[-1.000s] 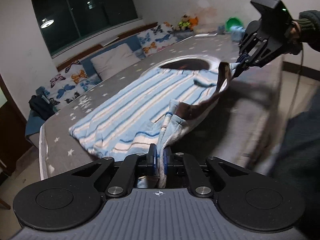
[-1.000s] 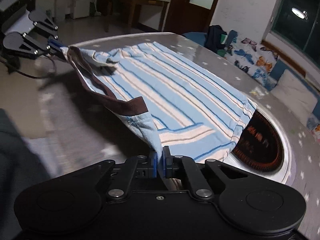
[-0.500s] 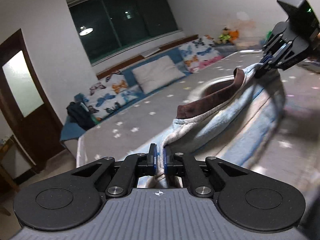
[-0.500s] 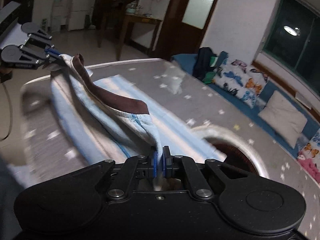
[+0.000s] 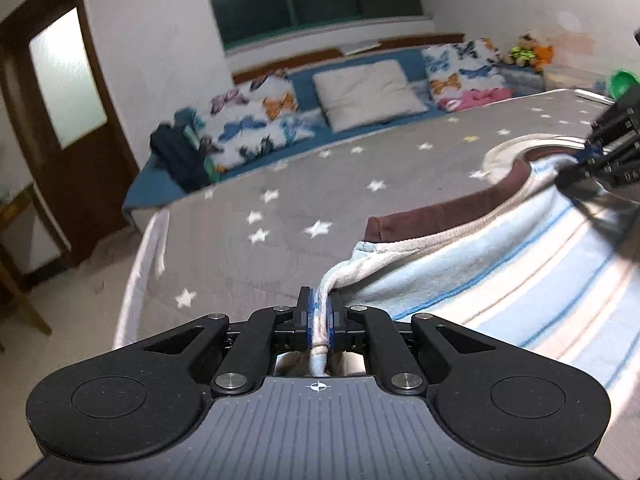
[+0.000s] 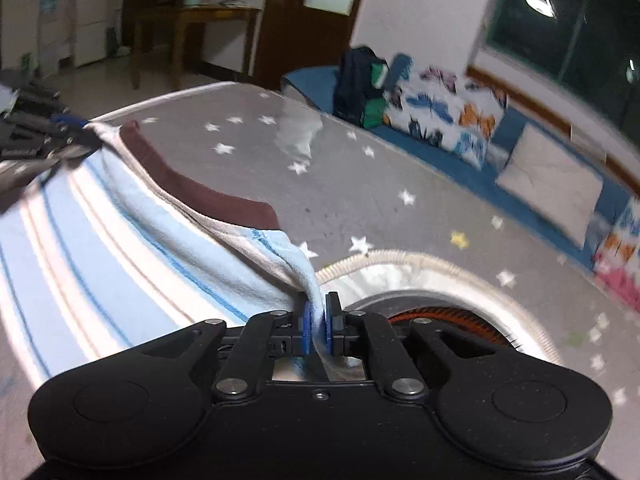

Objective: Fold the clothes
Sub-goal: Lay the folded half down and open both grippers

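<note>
A light blue striped garment [image 5: 500, 264] with a brown waistband [image 5: 440, 216] hangs stretched between my two grippers over the grey star-patterned bed [image 5: 280, 216]. My left gripper [image 5: 319, 316] is shut on one corner of its edge. My right gripper [image 6: 319, 320] is shut on the other corner. The garment [image 6: 100, 232] fills the left of the right wrist view, its brown band [image 6: 192, 188] along the top. The right gripper [image 5: 596, 152] shows at the far right of the left wrist view; the left gripper [image 6: 60, 128] at the far left of the right wrist view.
A round white-rimmed opening [image 6: 440, 276] in the bed cover lies just beyond my right gripper. Butterfly cushions [image 5: 256, 120] and a white pillow [image 5: 364, 92] line the bench under the window. A dark bag [image 5: 176, 156] sits at its left end. A wooden door [image 5: 60, 120] stands at left.
Both grippers have carried the garment's held edge up and forward across the bed, folding it over itself. They now sit lower, close to the bed surface.
</note>
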